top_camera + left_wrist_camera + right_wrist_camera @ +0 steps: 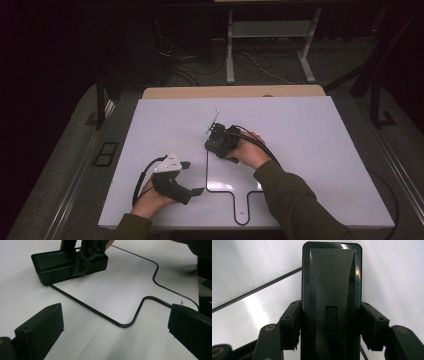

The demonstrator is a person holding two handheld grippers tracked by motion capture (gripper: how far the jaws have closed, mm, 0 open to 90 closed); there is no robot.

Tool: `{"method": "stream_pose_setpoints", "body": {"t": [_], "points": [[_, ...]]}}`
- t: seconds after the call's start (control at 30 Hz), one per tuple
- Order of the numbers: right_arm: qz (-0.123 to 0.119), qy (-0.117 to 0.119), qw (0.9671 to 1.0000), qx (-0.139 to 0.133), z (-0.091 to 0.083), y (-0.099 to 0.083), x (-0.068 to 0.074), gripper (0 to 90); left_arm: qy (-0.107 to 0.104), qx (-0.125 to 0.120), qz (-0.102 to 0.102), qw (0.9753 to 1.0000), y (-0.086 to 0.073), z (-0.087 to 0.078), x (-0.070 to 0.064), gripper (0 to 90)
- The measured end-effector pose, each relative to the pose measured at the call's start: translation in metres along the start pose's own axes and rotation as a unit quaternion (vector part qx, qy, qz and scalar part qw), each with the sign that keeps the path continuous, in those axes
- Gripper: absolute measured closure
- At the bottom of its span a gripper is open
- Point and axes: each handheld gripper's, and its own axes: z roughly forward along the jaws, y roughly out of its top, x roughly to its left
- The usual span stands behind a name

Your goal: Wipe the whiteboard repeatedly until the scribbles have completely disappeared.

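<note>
Right gripper view: right hand-held gripper [331, 325] clamped on black deli box [331, 285], jaws squeezing both long sides. Box sits on white worktop [310, 140], near centre, on black outline [220, 189]. Left hand-held gripper [195, 177] at 7 o'clock from box, jaws apart, holding nothing.

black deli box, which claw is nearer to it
Right. The right claw is clamped on the black deli box; the left claw is open, off to its side on the white board.
</note>
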Motion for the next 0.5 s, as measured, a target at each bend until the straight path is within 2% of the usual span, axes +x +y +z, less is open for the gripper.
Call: {"method": "stream_pose_setpoints", "body": {"t": [0.07,0.1,0.13,0.2,0.27,0.37,0.5], "points": [[-0.008,0.008,0.9999,-0.001,0.0,0.0,0.001,39.0,0.0,0.0,0.0,1.0,0.0,0.0,0.0,0.0],[-0.01,0.025,0.9996,-0.004,0.0,0.0,0.003,39.0,0.0,0.001,0.0,1.0,0.0,0.0,0.0,0.0],[-0.008,0.027,0.9996,-0.005,0.0,0.0,0.003,39.0,0.0,0.001,0.001,1.0,0.0,0.0,0.0,0.0],[-0.002,0.02,0.9998,-0.002,0.0,-0.002,-0.003,39.0,0.001,-0.002,0.001,1.0,0.0,-0.001,-0.001,0.0],[0.012,0.001,0.9999,0.005,-0.001,-0.008,-0.014,39.0,0.002,-0.004,0.0,1.0,0.0,-0.001,-0.001,0.0],[0.024,-0.004,0.9997,0.008,-0.004,-0.024,-0.03,39.0,0.002,0.0,0.001,1.0,-0.001,-0.001,0.0,0.0],[0.035,-0.017,0.9992,0.009,-0.008,-0.042,-0.04,39.0,0.002,-0.001,0.003,1.0,0.0,-0.001,-0.001,0.0]]}}
